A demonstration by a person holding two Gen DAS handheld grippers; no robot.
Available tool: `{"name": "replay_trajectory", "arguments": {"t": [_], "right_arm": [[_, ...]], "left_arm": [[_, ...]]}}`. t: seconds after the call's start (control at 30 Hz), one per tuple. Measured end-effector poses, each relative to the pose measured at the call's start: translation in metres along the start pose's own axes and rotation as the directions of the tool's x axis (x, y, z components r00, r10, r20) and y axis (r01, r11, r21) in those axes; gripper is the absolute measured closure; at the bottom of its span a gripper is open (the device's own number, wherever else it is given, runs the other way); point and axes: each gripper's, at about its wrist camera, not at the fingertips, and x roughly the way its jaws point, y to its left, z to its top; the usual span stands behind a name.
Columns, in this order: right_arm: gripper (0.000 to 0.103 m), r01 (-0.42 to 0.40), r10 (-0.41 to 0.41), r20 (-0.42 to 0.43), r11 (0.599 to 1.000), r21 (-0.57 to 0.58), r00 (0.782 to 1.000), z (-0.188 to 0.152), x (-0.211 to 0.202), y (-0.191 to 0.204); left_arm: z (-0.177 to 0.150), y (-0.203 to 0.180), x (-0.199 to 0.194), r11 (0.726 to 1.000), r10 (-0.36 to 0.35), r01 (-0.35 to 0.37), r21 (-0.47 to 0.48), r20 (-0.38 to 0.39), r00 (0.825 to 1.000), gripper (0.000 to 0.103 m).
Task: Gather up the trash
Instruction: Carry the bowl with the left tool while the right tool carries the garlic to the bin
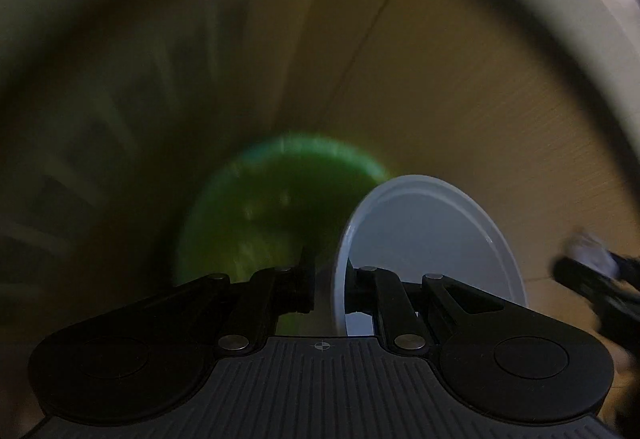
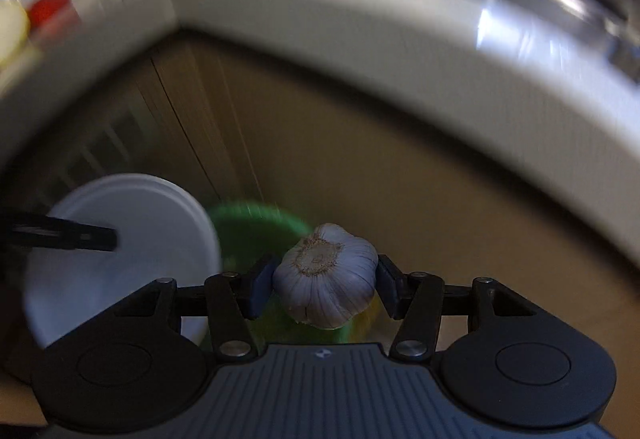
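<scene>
Down below the countertop (image 2: 400, 35), in front of the tan cabinet doors (image 2: 360, 167), both tools hang over a green bin (image 1: 260, 215) that sits on the floor, blurred in both views. The left gripper (image 1: 329, 289) is clamped on the rim of a white plate (image 1: 432, 239), holding it edge-on and tilted, the dish face turned to the right, the rim pinched tight between the two pads. The right gripper (image 2: 326, 283) is squeezed onto a garlic bulb (image 2: 326, 275), root end facing the camera, one blue pad (image 2: 262, 285) pressed on each flank. Seen from the right wrist, the bulb hangs right over the green mouth of the bin (image 2: 256, 231), with the plate (image 2: 120, 255) just beside it to the left. So this reads as the drop stage: the trash is carried and lined up, not yet let go. The next move, I'd say, calls for parting the right jaws cleanly so the bulb falls inside the rim rather than glancing off it; a little lower first would help. Whether the plate carries scraps to tip in is impossible to say; its visible face looks bare. Left grip should stay firm meanwhile, since a plate held by its edge could swing.
</scene>
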Motion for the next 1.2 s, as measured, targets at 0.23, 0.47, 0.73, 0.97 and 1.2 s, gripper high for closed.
{"name": "replay_trajectory", "arguments": {"t": [0.23,0.47,0.73,0.97,1.2], "right_arm": [[0.049,0.027,-0.031,-0.073,0.998,-0.051,0.997,-0.041,0.038,-0.010],[0.049,0.026,-0.039,-0.081,0.989,-0.149,0.996,-0.055,0.060,-0.001],[0.049,-0.026,-0.013,-0.132,0.956,-0.291,0.991,-0.069,0.115,0.025],[0.049,-0.063,-0.007,-0.184,0.926,-0.371,0.983,-0.082,0.161,0.051],[0.049,-0.087,0.000,-0.231,0.926,-0.367,0.973,-0.087,0.185,0.061]], "left_arm": [[0.001,0.024,0.120,0.999,0.015,-0.019,-0.040,-0.098,0.995,0.071],[-0.013,0.053,0.180,0.996,0.086,-0.090,-0.026,-0.110,0.990,0.070],[-0.019,0.091,0.243,0.996,0.074,-0.082,-0.047,-0.146,0.987,0.069],[-0.018,0.097,0.250,0.967,0.246,-0.253,0.000,-0.231,0.941,0.069],[-0.007,0.104,0.260,0.997,0.071,-0.077,-0.027,-0.159,0.985,0.065]]}}
